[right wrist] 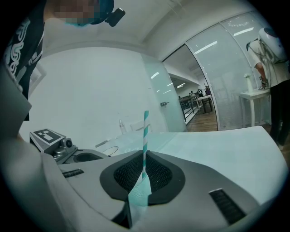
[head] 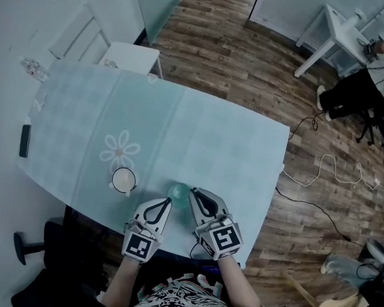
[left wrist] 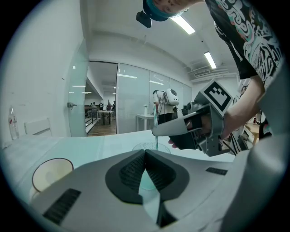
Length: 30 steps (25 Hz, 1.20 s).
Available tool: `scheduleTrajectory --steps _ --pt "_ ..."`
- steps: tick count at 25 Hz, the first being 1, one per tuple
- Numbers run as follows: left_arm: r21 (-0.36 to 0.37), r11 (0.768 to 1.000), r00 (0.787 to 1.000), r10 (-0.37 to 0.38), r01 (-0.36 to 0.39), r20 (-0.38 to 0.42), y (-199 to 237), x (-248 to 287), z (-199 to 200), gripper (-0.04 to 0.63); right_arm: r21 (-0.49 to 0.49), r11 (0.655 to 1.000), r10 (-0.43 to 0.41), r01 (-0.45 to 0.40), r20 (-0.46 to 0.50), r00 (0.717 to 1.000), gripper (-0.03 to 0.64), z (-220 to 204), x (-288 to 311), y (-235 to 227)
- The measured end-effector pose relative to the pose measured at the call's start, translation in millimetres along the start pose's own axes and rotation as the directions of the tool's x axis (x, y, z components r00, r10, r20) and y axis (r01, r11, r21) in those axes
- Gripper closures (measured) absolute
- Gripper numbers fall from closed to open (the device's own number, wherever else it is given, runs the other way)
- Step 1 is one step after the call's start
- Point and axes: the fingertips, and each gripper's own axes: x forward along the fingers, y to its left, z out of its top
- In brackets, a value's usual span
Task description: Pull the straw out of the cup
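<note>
A bench (head: 200,137) covered with a pale blue-green cloth is seen from above. A see-through blue-green cup (head: 178,192) is stood upright near the front edge of the bench, between the tips of the two tools.

The left gripper (head: 165,203) is held low, just beside the cup. In the left gripper view, its jaws (left wrist: 145,153) are seen pressed together at the tips. Nothing is seen between the tips. A bit of blue-green is seen through the thin gap below them. The round rim of the cup (left wrist: 149,146) is seen just past the tips. Whether the cup is touched by them cannot be told.

The right gripper (head: 194,194) is held over the cup. In the right gripper view, its jaws (right wrist: 144,156) are closed on a straw (right wrist: 145,136) with blue-green and white stripes. The straw is held upright, and its top is poked up above the jaws. In the left gripper view, the right gripper (left wrist: 158,130) is seen above the cup, and the low end of the straw (left wrist: 157,142) is dipped inside the rim.

A white mug (head: 123,179) is stood on the bench just to the left of the cup, apart from it. A white flower (head: 120,150) is printed on the cloth behind the mug.
</note>
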Motion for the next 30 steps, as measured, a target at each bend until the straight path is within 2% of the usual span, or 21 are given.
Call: scheduleTrajectory --steps 15,20,30 --pt "-0.003 1.000 1.000 0.004 -0.004 -0.020 -0.2 0.8 -1.1 0.577 0.056 0.997 0.049 -0.050 0.017 0.999 0.575 5.1 -5.8 5.2" --pt "0.014 1.000 1.000 0.020 -0.020 0.021 3.2 1.3 6.9 0.577 0.066 0.996 0.063 -0.066 0.033 0.997 0.575 11.4 -7.7 6.9" --pt "0.027 0.999 0.999 0.026 -0.027 0.023 -0.3 -3.7 13.6 0.577 0.078 0.993 0.086 -0.091 0.069 0.994 0.575 22.6 -15.0 15.1"
